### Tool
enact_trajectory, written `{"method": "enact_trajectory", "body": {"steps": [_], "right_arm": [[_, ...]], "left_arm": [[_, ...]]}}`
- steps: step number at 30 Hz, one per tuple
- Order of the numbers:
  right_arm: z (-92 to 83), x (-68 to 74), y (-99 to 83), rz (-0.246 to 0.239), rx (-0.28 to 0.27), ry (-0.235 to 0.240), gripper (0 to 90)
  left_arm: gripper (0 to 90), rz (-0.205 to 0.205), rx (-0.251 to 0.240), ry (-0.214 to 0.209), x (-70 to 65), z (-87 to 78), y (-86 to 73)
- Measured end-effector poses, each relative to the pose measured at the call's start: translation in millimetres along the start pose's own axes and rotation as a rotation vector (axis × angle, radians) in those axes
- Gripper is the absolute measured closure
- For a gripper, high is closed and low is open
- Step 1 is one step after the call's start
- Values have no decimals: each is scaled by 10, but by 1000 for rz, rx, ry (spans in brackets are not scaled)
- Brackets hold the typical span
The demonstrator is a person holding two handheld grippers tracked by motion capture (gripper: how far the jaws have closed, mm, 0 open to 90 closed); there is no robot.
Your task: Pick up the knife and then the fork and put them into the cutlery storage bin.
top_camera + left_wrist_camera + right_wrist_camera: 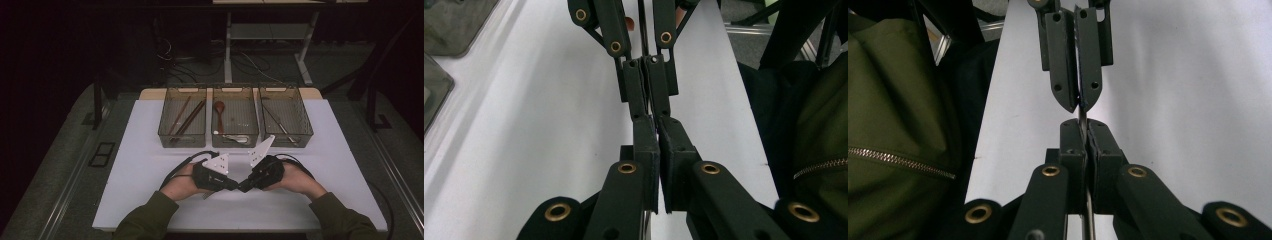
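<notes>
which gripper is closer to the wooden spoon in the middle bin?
Left, narrowly. The left gripper is almost straight below the wooden spoon; the right gripper sits slightly farther right, tip to tip with it.

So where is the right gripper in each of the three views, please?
High view: right gripper just right of centre, tip to tip with left gripper.
Left gripper view: it hangs from top centre.
Right gripper view: bottom centre, shut on thin metal strip.
Shared landmark: white table top.

You have bare table (125, 170) at the frame's lower left and lower right, while three bins (235, 118) wall off the upper centre just beyond your gripper tips.
</notes>
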State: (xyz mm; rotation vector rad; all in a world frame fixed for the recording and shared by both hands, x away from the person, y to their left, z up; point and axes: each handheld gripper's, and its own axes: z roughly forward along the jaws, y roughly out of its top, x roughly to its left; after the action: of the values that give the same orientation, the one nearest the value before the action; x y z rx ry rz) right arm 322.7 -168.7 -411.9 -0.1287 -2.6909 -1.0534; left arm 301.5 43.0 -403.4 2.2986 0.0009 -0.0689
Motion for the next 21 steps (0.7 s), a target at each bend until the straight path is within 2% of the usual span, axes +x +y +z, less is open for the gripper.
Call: {"method": "enact_trajectory", "body": {"steps": [1, 4, 7, 9, 11, 15, 20, 21], "right_arm": [[-3, 2, -3, 2, 1, 0, 866], [0, 5, 0, -8, 3, -6, 866], [-5, 12, 3, -12, -1, -9, 866], [-14, 7, 2, -32, 1, -25, 866], [-25, 12, 2, -32, -5, -33, 866], [-63, 9, -16, -25, -5, -55, 867], [-118, -6, -66, -12, -7, -85, 866], [-129, -10, -82, -7, -4, -99, 866]], "left_arm": [[863, 12, 12, 1, 6, -4, 3], [863, -1, 1, 2, -4, -3, 0], [863, 14, 9, 3, 5, -19, 4], [860, 11, -3, 8, 6, -20, 3], [852, 1, -10, 12, 4, -27, 3], [753, -16, -25, 32, 10, -48, -8], [570, -58, -58, 89, 22, -104, -52], [537, -77, -69, 100, 19, -120, -68]]}}
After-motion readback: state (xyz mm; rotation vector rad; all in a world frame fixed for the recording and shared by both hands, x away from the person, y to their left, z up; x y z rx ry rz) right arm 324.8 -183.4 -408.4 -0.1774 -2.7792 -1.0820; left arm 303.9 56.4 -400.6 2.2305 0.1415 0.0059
